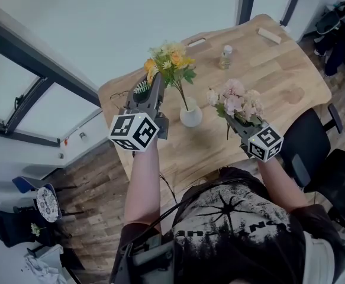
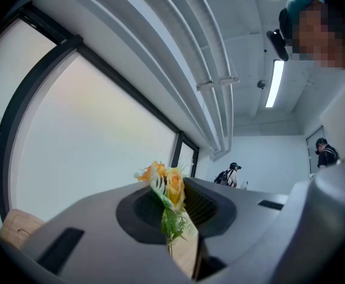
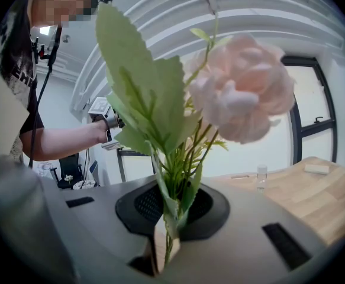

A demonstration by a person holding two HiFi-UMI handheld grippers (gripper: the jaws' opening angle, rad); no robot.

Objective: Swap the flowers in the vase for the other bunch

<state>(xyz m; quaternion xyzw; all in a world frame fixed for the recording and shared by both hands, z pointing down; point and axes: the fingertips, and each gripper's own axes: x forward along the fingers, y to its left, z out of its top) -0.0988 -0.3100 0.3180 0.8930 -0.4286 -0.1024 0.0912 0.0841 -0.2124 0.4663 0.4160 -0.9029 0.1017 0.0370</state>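
My head view looked steeply down from above onto the wooden table (image 1: 279, 93), far enough back to take in nearly all of it. The left gripper view sat close behind the yellow bunch (image 2: 167, 188) and faced up at the window (image 2: 89, 129) and ceiling (image 2: 243, 58). The right gripper view, as close behind the pink bunch (image 3: 237, 93), faced level across the table, sharing the small bottle (image 3: 261, 176) with the head view.

The vase (image 1: 190, 117) stood on the table (image 1: 279, 81), between the two grippers. The left gripper (image 1: 155, 81) held the first bunch (image 1: 171, 61) above the vase and to its left. The right gripper (image 1: 234, 118) held the second bunch (image 1: 237, 102) to the vase's right. A bottle (image 1: 226, 57) stood farther back on the table. A chair (image 1: 305, 147) stood to the table's right.
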